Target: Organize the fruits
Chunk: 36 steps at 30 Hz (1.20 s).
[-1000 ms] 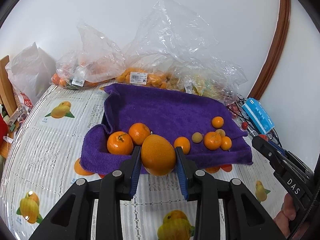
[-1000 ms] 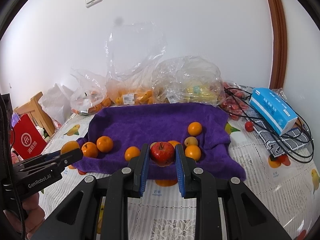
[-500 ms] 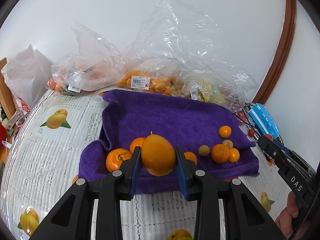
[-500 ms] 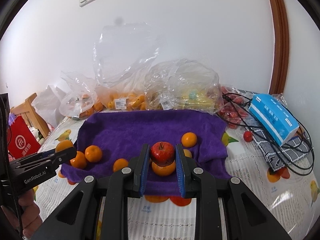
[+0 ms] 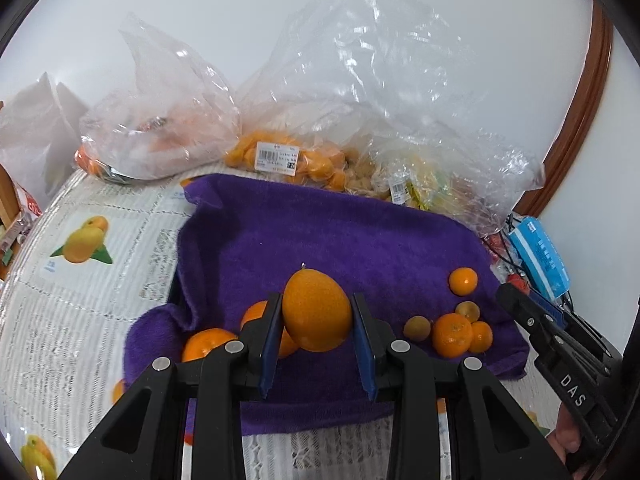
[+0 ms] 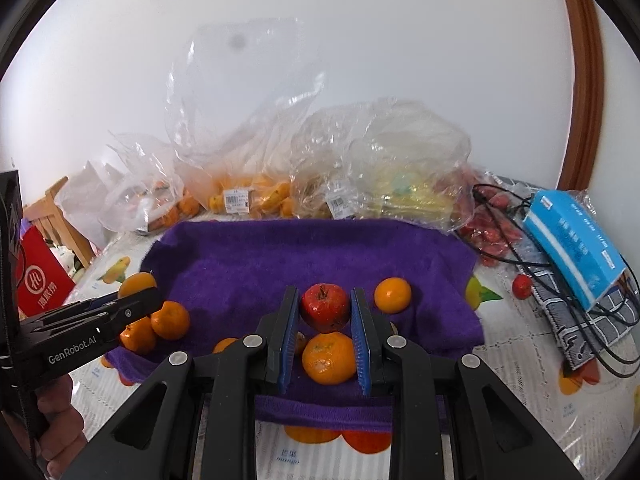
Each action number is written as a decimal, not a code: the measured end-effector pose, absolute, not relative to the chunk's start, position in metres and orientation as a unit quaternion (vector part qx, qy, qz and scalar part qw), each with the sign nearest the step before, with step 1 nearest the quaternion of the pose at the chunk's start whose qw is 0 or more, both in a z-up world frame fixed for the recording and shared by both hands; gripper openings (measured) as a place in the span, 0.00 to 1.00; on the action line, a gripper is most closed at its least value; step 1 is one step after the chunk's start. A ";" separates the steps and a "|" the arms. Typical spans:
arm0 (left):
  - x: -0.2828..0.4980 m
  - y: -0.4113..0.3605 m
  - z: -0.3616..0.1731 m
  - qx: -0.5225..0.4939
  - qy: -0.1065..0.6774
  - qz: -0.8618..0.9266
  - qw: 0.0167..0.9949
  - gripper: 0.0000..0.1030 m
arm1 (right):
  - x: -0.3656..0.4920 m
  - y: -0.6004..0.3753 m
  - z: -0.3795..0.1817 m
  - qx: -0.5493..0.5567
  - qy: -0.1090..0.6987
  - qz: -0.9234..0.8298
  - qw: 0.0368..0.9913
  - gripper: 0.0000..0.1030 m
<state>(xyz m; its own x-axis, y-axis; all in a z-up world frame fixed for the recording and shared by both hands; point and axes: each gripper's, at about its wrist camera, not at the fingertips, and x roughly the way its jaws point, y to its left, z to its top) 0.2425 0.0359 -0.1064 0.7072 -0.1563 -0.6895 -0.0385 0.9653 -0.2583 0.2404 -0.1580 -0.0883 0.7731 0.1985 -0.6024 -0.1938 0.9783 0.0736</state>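
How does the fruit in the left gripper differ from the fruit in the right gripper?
The large orange fruit in the left gripper is plain orange and egg-shaped; the small red fruit in the right gripper is round, glossy and looks smaller. Both are clamped between blue pads, above the purple towel.

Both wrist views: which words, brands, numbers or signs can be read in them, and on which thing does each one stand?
"DAS": on the body of the right gripper, left wrist view.
"GenRobot.AI": on the body of the left gripper, right wrist view.
White Chinese characters and a round logo on the red bag: too blurred to quote.
Barcode price stickers on the plastic bags: too small.
Blue box print: unreadable.
Tablecloth captions under the fruit pictures: too small.
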 end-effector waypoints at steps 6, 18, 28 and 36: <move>0.250 0.032 -0.121 -0.130 0.390 -0.035 0.911 0.31 | 0.248 -0.163 -0.106 0.012 0.337 0.100 0.936 0.24; 0.255 0.036 -0.126 -0.161 0.391 -0.058 0.904 0.31 | 0.253 -0.162 -0.125 0.006 0.350 0.096 0.932 0.24; 0.254 0.041 -0.124 -0.182 0.383 -0.054 0.904 0.31 | 0.256 -0.160 -0.132 -0.002 0.350 0.084 0.933 0.29; 0.250 0.047 -0.118 -0.190 0.363 -0.048 0.911 0.46 | 0.252 -0.164 -0.128 0.005 0.333 0.077 0.940 0.45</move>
<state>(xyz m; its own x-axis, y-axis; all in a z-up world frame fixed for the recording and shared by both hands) 0.2502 0.0470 -0.1184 0.7316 -0.2248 -0.6436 -0.0508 0.9235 -0.3803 0.2523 -0.1642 -0.1277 0.7662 0.1475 -0.6255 -0.1410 0.9882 0.0603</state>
